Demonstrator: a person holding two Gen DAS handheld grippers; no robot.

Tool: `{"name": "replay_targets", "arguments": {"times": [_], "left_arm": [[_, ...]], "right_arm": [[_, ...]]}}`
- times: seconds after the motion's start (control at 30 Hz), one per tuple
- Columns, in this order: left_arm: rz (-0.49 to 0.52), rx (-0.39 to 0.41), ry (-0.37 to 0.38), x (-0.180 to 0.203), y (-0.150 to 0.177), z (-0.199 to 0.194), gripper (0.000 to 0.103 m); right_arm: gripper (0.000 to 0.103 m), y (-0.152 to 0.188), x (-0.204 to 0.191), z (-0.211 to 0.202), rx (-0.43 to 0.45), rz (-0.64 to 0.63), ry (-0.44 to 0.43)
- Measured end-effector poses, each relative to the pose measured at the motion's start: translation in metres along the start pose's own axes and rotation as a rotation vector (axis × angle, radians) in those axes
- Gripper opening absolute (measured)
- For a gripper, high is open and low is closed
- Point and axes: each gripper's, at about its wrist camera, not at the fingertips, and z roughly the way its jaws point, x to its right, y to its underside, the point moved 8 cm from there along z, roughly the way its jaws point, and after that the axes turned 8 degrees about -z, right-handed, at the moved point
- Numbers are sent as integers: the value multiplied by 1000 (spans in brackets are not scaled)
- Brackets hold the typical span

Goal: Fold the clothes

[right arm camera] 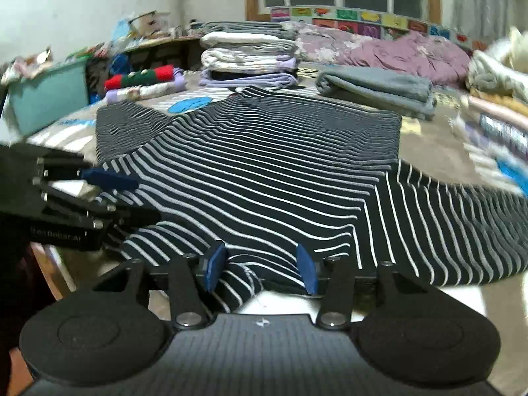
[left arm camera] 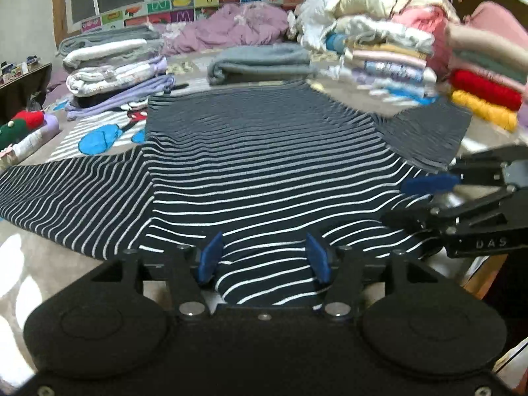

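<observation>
striped top: dark with thin white stripes (left arm camera: 250, 171), spread flat on the bed, both sleeves out to the sides, hem at the far end, near edge hanging toward both grippers.
left wrist view, left gripper: (left arm camera: 264, 260) fingers spread apart, with a fold of the striped top's near edge lying between the blue pads (left arm camera: 211, 257) but not pinched, likely lined up for a grab.
left wrist view, right gripper: (left arm camera: 429, 184) comes in sideways at the striped top's right edge; cannot tell from here whether it grips.
left wrist view, folded stacks: (left arm camera: 379, 52) beyond the striped top's far hem, piled aside so the middle stays free for spreading.
right wrist view, right gripper: (right arm camera: 260, 267) fingers apart, the striped top's bunched near edge between them, loose.
right wrist view, grey folded piece: (right arm camera: 376, 89) just past the striped top's far hem.
stage: spread flat fits either smoothing or lining up a fold.
</observation>
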Motion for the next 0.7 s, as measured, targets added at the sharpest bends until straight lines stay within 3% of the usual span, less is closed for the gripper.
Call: {"name": "replay_targets", "arguments": {"times": [0.2,0.37,0.43,0.57,0.7], "left_arm": [[-126,66,-2,-20,-17,-10,55],[-93,77,16,-1,-17,-7,55],[-72,87,35,10,-20,-6,55],[45,143,93,51,-30,-10,55],[268,160,150,112,-28,-4,55]], "right_arm": [[49,-1,8,-28,59,60,-2],[49,-2,39,-42,146,162,69],[49,10,67,-47,160,288,116],[49,37,122,-56,187,542,210],[50,65,177,-67,212,796,303]]}}
